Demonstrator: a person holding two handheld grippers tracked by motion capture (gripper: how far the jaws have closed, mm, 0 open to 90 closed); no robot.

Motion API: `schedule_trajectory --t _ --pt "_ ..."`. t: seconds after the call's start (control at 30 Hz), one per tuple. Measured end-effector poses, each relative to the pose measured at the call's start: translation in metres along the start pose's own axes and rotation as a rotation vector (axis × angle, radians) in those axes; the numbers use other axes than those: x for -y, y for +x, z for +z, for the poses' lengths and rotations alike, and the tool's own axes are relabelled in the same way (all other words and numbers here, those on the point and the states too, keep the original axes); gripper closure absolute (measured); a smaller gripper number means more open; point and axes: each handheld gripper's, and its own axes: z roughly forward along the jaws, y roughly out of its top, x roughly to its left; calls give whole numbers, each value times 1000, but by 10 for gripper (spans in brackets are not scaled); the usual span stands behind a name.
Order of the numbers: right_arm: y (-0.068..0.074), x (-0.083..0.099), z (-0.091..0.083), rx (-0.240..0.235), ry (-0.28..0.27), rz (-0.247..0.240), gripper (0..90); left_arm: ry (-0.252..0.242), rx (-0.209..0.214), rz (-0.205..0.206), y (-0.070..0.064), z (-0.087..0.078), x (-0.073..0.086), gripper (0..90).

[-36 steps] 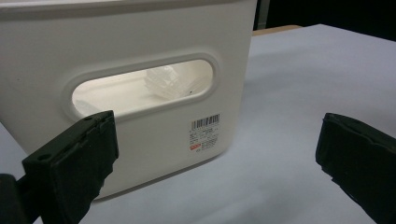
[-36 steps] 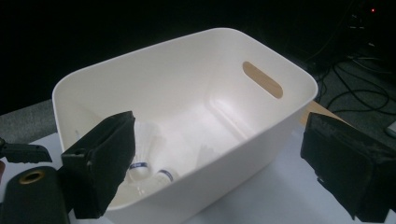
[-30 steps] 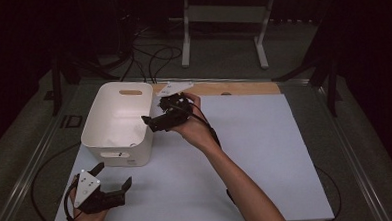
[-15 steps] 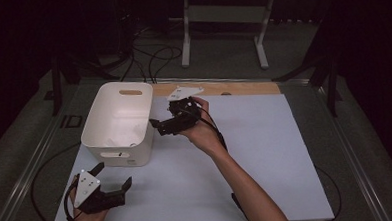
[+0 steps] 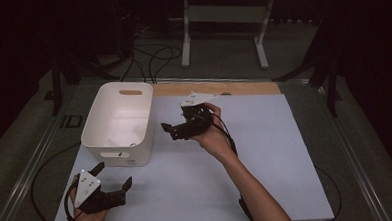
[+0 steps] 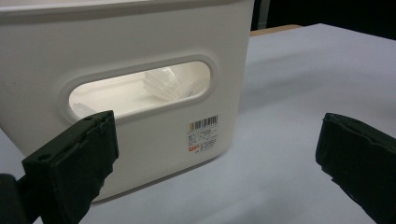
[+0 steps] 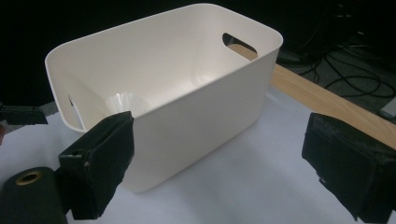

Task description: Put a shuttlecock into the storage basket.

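A white plastic bin (image 5: 117, 119) with handle slots stands on the left part of the white table (image 5: 266, 157). Something clear and crinkled (image 6: 161, 84) lies inside it, seen through the near slot and also at the bin's bottom (image 7: 121, 100). My right gripper (image 5: 171, 130) hovers just right of the bin, pointing at its side wall (image 7: 196, 107), jaws open and empty. Near the table's front left corner my left gripper (image 5: 114, 175) rests open, empty, facing the bin's near end (image 6: 140, 56).
A barcode label (image 6: 203, 135) is stuck on the bin's near wall. A wooden strip (image 5: 218, 88) runs along the table's far edge. Cables (image 5: 146, 55) and a white stand (image 5: 225, 24) lie on the floor beyond. Bare table surface stretches to the right.
My right gripper has drawn back a little from the bin's rim toward the near side and lower. The left gripper and the bin have stayed put.
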Motion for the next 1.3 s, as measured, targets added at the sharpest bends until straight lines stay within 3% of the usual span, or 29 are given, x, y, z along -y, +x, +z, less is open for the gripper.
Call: schedule_trajectory --t 0.67,0.83,1.0,1.3 --pt "-10 30 -26 19 -37 57 90 -3 -8 -14 2 2 -1 0" --pt "-14 37 -31 33 -49 74 90 -4 -11 -23 4 3 -2 0" --pt "-16 46 -40 75 -47 53 90 -8 -15 -27 4 4 -3 0" --pt "-23 67 -56 105 -66 88 90 -13 -17 -47 6 8 -5 0"
